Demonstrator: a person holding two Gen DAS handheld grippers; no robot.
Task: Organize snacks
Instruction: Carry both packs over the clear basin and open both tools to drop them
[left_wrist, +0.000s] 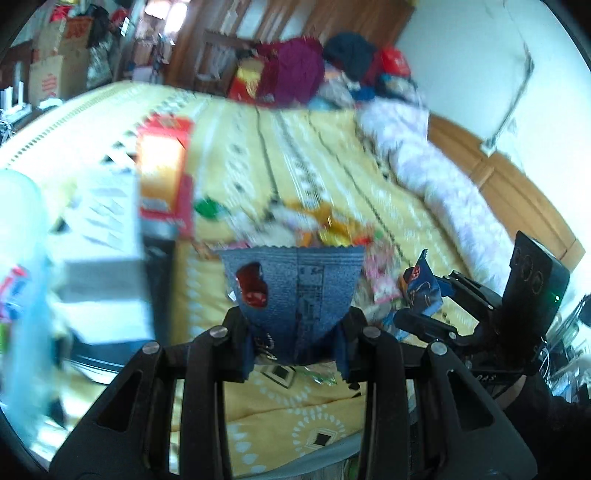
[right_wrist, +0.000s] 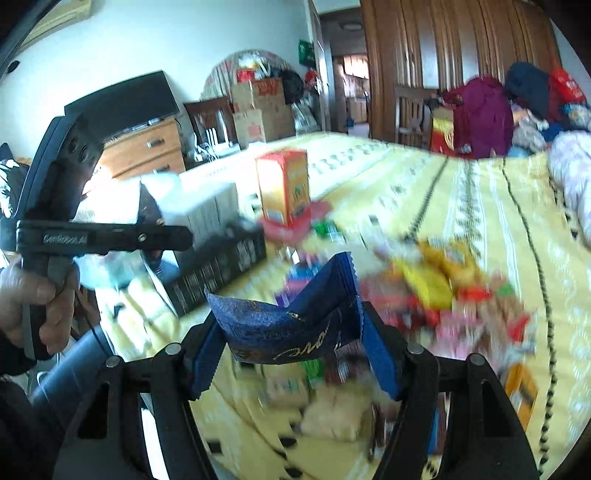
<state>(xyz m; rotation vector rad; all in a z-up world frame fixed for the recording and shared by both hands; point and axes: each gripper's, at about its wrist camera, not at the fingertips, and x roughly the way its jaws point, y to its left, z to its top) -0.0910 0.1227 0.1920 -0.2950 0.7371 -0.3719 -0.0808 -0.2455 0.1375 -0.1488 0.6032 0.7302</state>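
Blue wrappers are held in both grippers above the bed (right_wrist: 480, 192). A grey-blue packet (left_wrist: 293, 291) is pinched between the narrow jaws of the left gripper (left_wrist: 295, 354), its long axis pointing forward and up. A dark blue packet (right_wrist: 291, 325) is gripped crosswise by the half-open right gripper (right_wrist: 295, 354). The black tray (right_wrist: 218, 266) lies forward and left of the right jaws, nearer the left gripper; the snack pile (right_wrist: 443, 291) lies ahead, right.
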